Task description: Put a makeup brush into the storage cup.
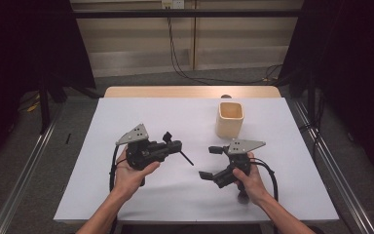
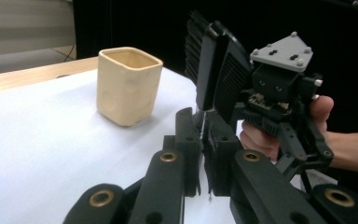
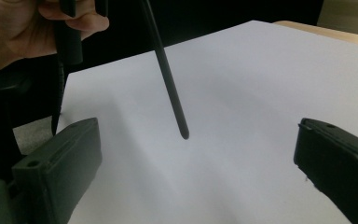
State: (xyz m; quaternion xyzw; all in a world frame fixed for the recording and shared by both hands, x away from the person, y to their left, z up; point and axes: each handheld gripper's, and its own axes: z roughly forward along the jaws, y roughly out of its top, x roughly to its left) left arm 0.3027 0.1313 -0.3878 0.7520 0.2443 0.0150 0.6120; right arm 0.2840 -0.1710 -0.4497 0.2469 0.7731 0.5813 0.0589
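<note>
My left gripper (image 1: 177,146) is shut on a thin black stick (image 1: 187,159) that slants out of its jaws toward the table's middle. In the left gripper view those jaws (image 2: 204,135) stand pressed together. The stick (image 3: 170,79) comes down from the top of the right gripper view, and its rounded tip hangs just above the white sheet. My right gripper (image 1: 210,162) faces it from the right, open. Its two black jaws (image 3: 200,163) stand wide apart with nothing between them and the stick's tip beyond them. Both grippers hover low over the front half of the table.
A cream square cup (image 1: 230,119) stands upright behind the right gripper, empty as far as I see; it is also in the left gripper view (image 2: 128,86). A white sheet (image 1: 126,195) covers the wooden table. Cables lie on the floor behind.
</note>
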